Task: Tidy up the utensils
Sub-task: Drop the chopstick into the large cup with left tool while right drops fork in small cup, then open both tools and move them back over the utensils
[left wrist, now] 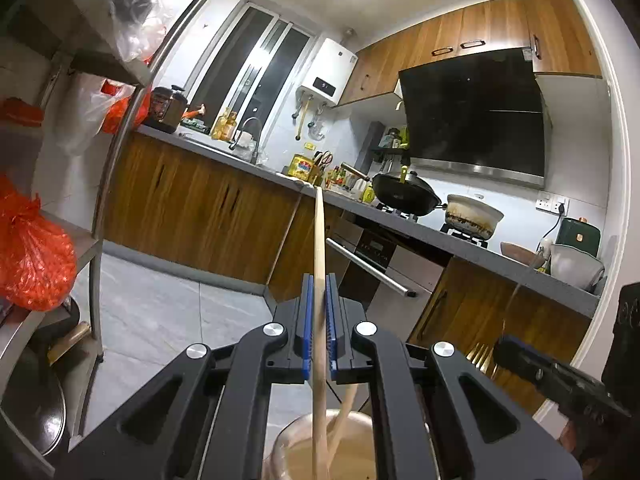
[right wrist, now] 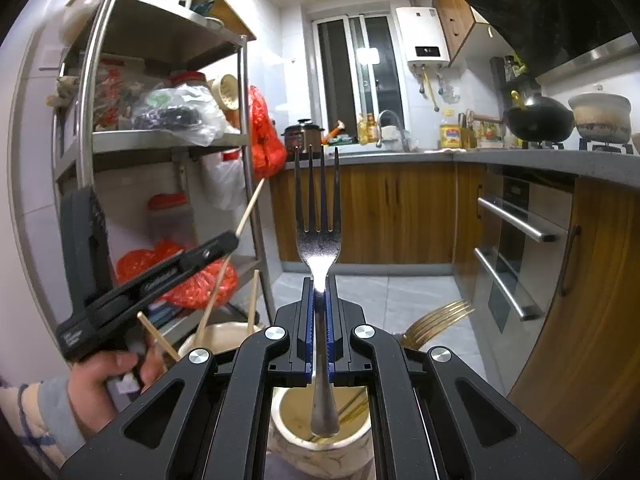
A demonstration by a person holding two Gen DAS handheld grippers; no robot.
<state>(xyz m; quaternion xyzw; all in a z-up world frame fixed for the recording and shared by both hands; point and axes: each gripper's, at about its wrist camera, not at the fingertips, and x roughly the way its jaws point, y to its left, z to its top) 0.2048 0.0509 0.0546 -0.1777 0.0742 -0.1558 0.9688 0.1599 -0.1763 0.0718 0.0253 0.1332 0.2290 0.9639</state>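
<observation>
In the left wrist view my left gripper (left wrist: 319,280) is shut on a long wooden chopstick (left wrist: 319,232). The stick runs upward from a beige cup (left wrist: 298,424) below the jaws, where a second chopstick (left wrist: 346,408) leans. In the right wrist view my right gripper (right wrist: 319,284) is shut on the neck of a silver fork (right wrist: 318,240), tines up. The fork's handle end hangs over a marbled cup (right wrist: 304,456). Gold forks (right wrist: 438,318) fan out to its right. The left gripper (right wrist: 230,240) shows at the left above another cup (right wrist: 224,336) holding chopsticks.
A steel shelf rack (right wrist: 168,140) with red bags (right wrist: 200,284) stands on the left. Wooden cabinets, a grey counter (right wrist: 520,158) and an oven with bar handles (right wrist: 516,220) line the right. A wok (left wrist: 404,194) and a clay pot (left wrist: 472,212) sit on the stove.
</observation>
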